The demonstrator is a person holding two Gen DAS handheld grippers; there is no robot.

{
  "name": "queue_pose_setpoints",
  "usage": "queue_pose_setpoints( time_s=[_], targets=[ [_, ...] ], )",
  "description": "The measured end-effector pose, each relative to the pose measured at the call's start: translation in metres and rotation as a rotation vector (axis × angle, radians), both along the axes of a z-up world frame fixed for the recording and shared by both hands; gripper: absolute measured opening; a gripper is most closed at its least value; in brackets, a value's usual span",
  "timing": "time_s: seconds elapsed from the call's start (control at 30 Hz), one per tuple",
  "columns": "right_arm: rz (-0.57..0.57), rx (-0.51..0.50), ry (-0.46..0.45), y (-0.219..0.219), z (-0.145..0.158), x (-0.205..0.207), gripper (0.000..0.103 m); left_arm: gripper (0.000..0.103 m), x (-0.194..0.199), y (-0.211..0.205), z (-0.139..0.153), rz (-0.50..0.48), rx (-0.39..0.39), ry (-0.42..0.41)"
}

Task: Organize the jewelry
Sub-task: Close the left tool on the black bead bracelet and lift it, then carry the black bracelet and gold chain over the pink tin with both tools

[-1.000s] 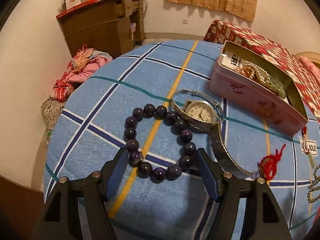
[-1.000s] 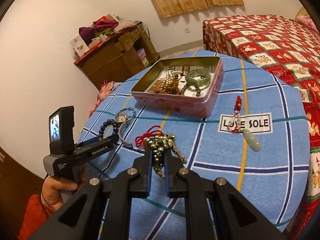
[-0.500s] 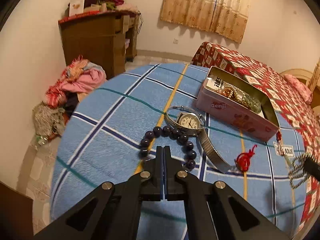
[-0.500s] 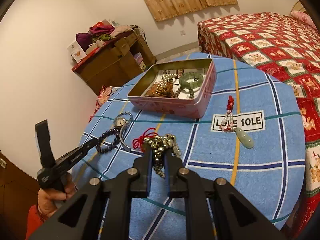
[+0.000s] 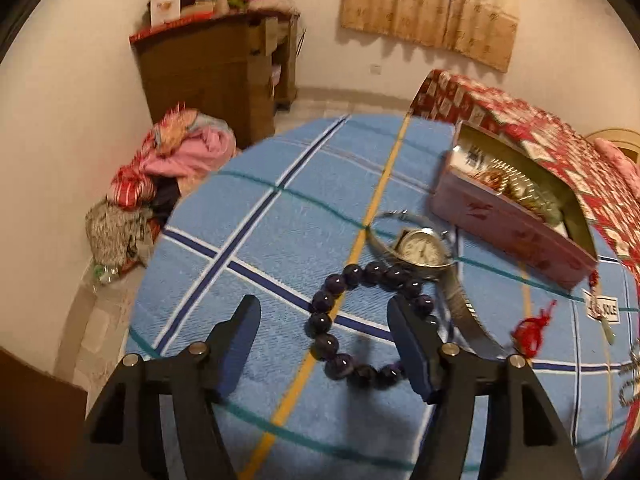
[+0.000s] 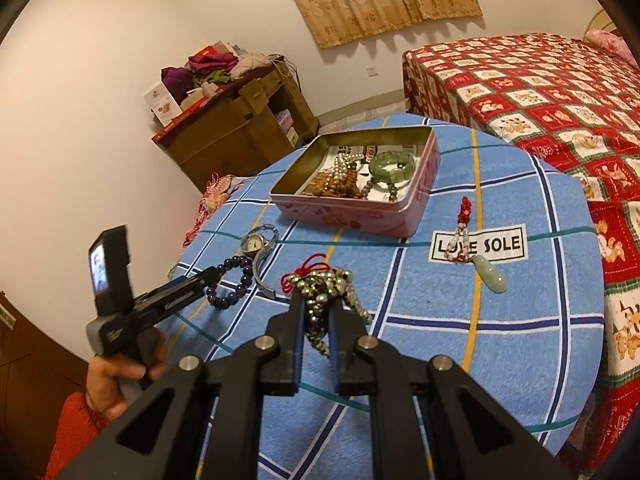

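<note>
the left gripper (image 5: 322, 312) gapes wide over the bead bracelet (image 5: 360, 320), holding nothing; its right finger hides part of the ring of beads, which lies on the table (image 5: 280, 220) touching the watch (image 5: 420, 248), on the near side of the tin (image 6: 360, 204). the right gripper (image 6: 316, 312) is nearly closed on a tangled bead chain (image 6: 324, 288), whose lower end is hidden between the fingers. a red cord (image 6: 304, 272) peeks from behind the chain. right of the tin lies a jade pendant (image 6: 490, 274). the tin's contents are blurred in the left view.
</note>
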State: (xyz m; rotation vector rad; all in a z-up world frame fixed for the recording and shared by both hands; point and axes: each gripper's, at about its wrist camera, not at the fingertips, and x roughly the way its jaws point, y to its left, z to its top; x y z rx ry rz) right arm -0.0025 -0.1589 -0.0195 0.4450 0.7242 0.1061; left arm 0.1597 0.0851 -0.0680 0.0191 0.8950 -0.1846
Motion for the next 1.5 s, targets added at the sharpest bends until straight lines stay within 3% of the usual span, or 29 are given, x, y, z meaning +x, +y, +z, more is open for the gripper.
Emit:
queue_pose_setpoints(
  time_s=[0.03, 0.07, 0.1, 0.2, 0.27, 0.47, 0.7, 1.07, 1.5],
  targets=[
    [-0.003, -0.002, 0.002, 0.000, 0.000, 0.000, 0.013, 0.065, 0.004, -0.001, -0.005, -0.003, -0.001, 0.021],
    [-0.005, -0.001, 0.003, -0.001, 0.000, 0.001, 0.013, 0.053, 0.005, -0.002, -0.010, -0.010, -0.004, 0.034],
    [-0.007, 0.001, 0.006, -0.002, -0.001, 0.002, 0.013, 0.048, 0.007, -0.004, -0.013, -0.015, 0.001, 0.043],
    [-0.010, 0.004, 0.012, -0.003, -0.002, 0.004, 0.013, 0.039, 0.007, -0.009, -0.014, -0.021, 0.029, 0.037],
    [-0.006, 0.006, 0.013, -0.001, -0.002, 0.005, 0.013, 0.013, 0.008, -0.007, -0.014, -0.010, 0.039, 0.035],
    [-0.009, 0.000, 0.001, 0.001, 0.003, 0.001, 0.013, 0.013, -0.001, 0.001, -0.012, -0.041, -0.019, 0.039],
    [-0.019, -0.008, -0.018, 0.000, 0.010, -0.005, 0.013, 0.013, -0.048, 0.013, 0.028, -0.056, -0.154, -0.099],
    [-0.025, -0.006, -0.085, -0.005, 0.028, -0.016, 0.013, 0.013, -0.091, 0.003, 0.085, -0.161, -0.228, -0.216],
    [-0.080, -0.023, -0.140, -0.034, 0.050, -0.008, 0.013, 0.013, -0.090, -0.040, 0.119, -0.284, -0.265, -0.281]
  ],
)
